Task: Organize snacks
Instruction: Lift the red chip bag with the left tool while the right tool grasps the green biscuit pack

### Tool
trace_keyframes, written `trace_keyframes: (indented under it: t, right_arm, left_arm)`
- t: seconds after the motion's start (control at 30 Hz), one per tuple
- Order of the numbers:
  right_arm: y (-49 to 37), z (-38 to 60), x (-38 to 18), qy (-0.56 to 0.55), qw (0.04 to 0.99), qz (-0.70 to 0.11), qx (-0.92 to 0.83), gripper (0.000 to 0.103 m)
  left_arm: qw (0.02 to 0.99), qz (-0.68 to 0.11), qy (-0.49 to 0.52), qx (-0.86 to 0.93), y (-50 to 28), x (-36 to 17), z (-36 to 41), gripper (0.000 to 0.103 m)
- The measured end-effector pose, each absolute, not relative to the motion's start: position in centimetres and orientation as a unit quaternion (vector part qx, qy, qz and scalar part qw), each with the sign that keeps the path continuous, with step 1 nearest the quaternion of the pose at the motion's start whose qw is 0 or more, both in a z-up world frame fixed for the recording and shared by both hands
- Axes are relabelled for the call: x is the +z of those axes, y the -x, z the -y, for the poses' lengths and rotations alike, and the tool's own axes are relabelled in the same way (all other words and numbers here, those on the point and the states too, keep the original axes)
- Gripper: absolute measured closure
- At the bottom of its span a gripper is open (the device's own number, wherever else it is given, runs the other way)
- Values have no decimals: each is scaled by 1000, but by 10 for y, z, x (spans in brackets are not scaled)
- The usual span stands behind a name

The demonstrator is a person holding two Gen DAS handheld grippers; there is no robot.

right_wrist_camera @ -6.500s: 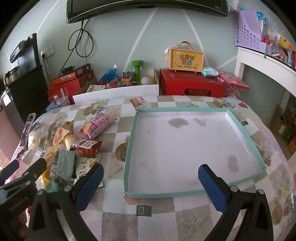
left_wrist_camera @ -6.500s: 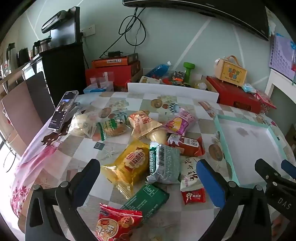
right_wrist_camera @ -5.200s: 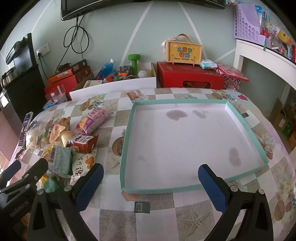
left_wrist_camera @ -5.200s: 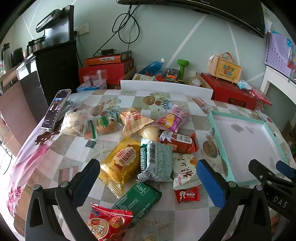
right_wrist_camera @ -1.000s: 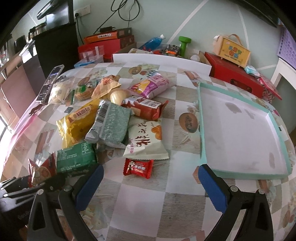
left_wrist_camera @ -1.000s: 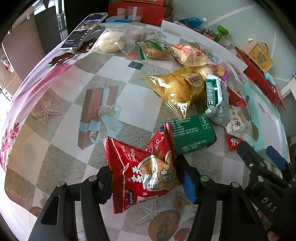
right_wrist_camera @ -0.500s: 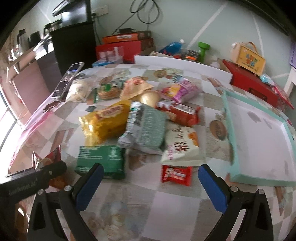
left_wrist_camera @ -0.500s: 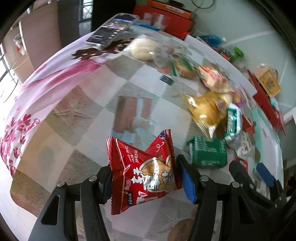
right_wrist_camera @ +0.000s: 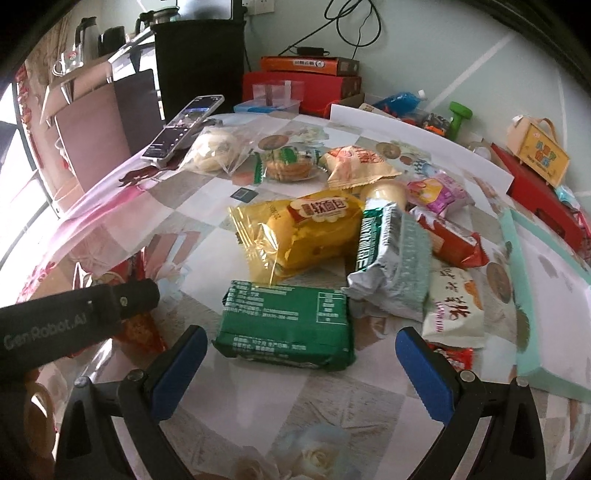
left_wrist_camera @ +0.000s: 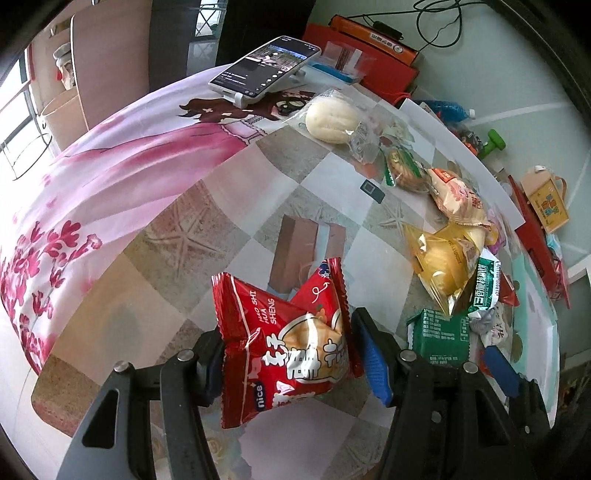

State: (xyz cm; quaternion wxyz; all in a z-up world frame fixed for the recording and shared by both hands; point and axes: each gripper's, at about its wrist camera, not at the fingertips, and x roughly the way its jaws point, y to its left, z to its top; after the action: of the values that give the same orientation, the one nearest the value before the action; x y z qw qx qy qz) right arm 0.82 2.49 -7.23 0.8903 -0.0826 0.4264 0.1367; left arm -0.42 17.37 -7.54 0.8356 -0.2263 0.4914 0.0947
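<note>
With the left gripper (left_wrist_camera: 288, 354) clamped on a red snack packet (left_wrist_camera: 284, 343), the right gripper (right_wrist_camera: 295, 354), jaws wide and empty, hovers near the green packet (right_wrist_camera: 286, 325), probably the next pick for the tray (right_wrist_camera: 546, 373) at right.

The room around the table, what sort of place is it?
Probably a home living or dining room: a floral patterned tablecloth, a black cabinet with kettles on top, and a wall socket with black cables.
</note>
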Motion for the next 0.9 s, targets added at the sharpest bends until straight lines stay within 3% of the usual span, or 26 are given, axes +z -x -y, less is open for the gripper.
trace_keyframes:
  t: [0.13, 0.27, 0.4, 0.9]
  right_arm:
    - [-13, -22, -75, 64, 889, -432, 134, 7]
    - [-15, -20, -75, 36, 885, -440, 149, 27]
    - [-13, -22, -74, 38, 884, -440, 152, 30]
    - [2, -4, -47, 12, 897, -410, 167, 31]
  left_arm:
    - [838, -492, 219, 93, 3, -76, -173, 40]
    - [840, -491, 213, 91, 3, -76, -172, 40]
    - [841, -489, 216, 85, 3, -75, -172, 47]
    - [851, -475, 206, 86, 6, -59, -163, 49]
